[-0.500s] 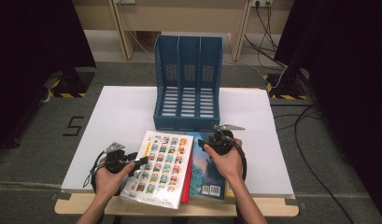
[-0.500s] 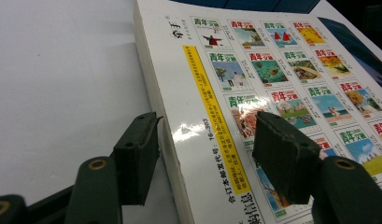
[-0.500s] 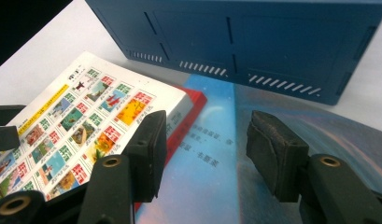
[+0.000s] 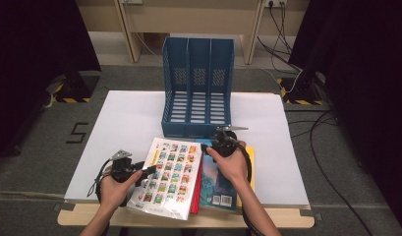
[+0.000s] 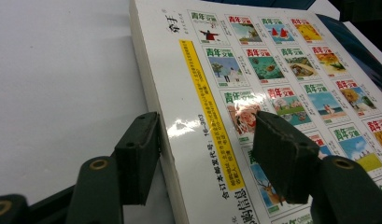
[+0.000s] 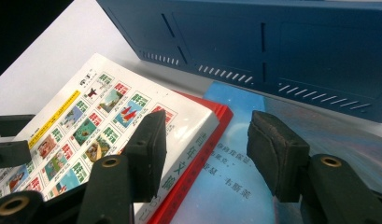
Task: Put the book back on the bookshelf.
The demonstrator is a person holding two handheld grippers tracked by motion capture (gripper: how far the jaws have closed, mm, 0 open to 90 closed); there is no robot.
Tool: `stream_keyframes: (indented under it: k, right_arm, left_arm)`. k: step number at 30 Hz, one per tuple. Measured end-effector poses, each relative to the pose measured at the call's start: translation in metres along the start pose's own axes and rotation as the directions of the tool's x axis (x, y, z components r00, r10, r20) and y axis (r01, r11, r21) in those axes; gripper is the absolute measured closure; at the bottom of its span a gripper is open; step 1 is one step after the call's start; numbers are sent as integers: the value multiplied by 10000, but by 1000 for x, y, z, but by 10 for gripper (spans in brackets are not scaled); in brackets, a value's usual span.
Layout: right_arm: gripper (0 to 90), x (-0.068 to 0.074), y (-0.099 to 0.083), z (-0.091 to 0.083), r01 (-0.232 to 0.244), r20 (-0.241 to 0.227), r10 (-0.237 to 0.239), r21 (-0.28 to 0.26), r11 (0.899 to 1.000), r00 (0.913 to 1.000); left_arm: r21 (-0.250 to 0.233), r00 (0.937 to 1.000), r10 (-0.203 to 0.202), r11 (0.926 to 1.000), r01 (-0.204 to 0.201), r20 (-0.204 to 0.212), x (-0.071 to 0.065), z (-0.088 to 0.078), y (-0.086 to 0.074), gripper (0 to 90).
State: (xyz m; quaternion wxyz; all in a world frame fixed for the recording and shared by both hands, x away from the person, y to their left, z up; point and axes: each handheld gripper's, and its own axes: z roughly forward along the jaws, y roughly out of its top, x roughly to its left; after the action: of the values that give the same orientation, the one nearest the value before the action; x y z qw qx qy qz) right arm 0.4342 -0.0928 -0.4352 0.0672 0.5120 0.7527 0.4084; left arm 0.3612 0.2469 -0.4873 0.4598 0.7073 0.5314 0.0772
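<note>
1. While we look down from the high view, the books under the white magazine (image 4: pixel 170 178) are largely covered: of the red book (image 4: pixel 196 189) we see a thin edge, of the yellow one (image 4: pixel 250 167) a strip, and our right hand (image 4: pixel 231 164) hides part of the blue book (image 4: pixel 215 184).
2. We see a thick, glossy white magazine with a grid of small colourful pictures and a yellow stripe along its spine side.
3. It lies on top of the stack at the 6 o'clock edge of the white tabletop (image 4: pixel 125 123), with the blue file rack (image 4: pixel 198 88) at its 12 o'clock.
4. Our left tool (image 5: pixel 205 154) stands wide open astride the magazine's spine edge, gripping nothing.
5. Our right tool (image 6: pixel 205 144) hangs wide open above its 3 o'clock edge, empty.
</note>
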Motion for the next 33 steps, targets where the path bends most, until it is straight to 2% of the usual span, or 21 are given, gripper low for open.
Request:
stream_keyframes:
  k: [4, 6, 9, 14, 16, 19, 28, 33]
  right_arm:
    - [474, 0, 4, 7, -383, -82, 384, 215, 9990, 9992]
    - [474, -1, 5, 9, -417, -90, 419, 255, 9988, 9991]
    - [474, -4, 10, 18, -848, -294, 871, 709, 9939, 9958]
    - [466, -2, 15, 27, -896, -421, 941, 996, 9910, 9947]
    - [459, 0, 17, 33, -1082, -575, 1156, 1188, 9870, 9916]
    - [447, 2, 17, 38, -1089, -489, 1164, 1355, 9848, 9920]
    - [445, 1, 16, 39, -1320, -414, 1397, 1510, 9797, 9893]
    - [503, 5, 20, 36, -1330, -229, 1380, 1522, 9794, 9902]
  left_arm:
    - [51, 9999, -156, 9999, 156, 5, 0, -1, -1, 406]
    - [87, 9998, -191, 9998, 191, 9, 0, -1, -1, 406]
    - [152, 9998, -177, 9997, 177, -11, 0, -2, 0, 416]
    - [123, 9998, -216, 9997, 215, 52, 0, -2, -1, 420]
    - [117, 9998, -203, 9997, 202, 49, 0, -2, -1, 422]
    - [132, 9998, -189, 9997, 189, 1, 0, -3, -2, 424]
    - [73, 9999, -103, 9999, 104, -64, -2, -3, -3, 426]
    - [64, 9999, -55, 10000, 56, -130, -3, -4, -3, 429]
